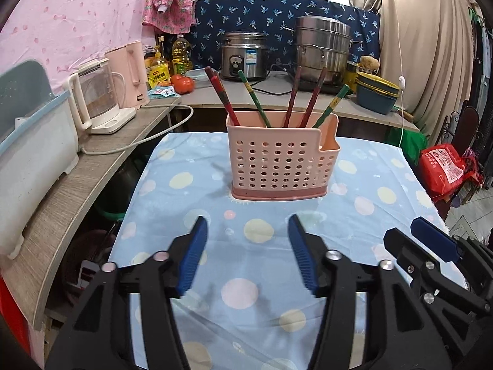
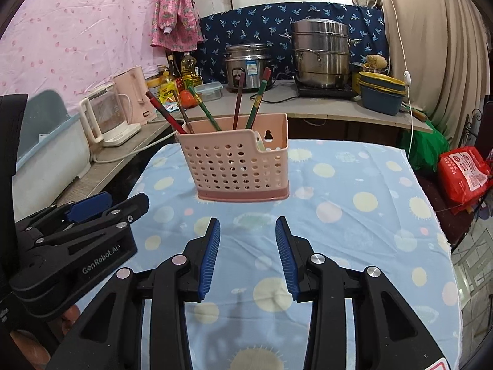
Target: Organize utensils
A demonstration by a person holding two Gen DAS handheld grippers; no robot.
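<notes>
A pink perforated utensil holder stands upright on the blue dotted tablecloth. It also shows in the right wrist view. Several red and green chopsticks stand in it, leaning outward; they show in the right wrist view too. My left gripper is open and empty, in front of the holder and apart from it. My right gripper is open and empty, also in front of the holder. Each gripper shows at the edge of the other's view: the right one and the left one.
A wooden counter runs along the left with a glass kettle and a pink kettle. At the back stand a rice cooker, a steel steamer pot, stacked bowls, oil bottles and a tomato. A red bag lies right of the table.
</notes>
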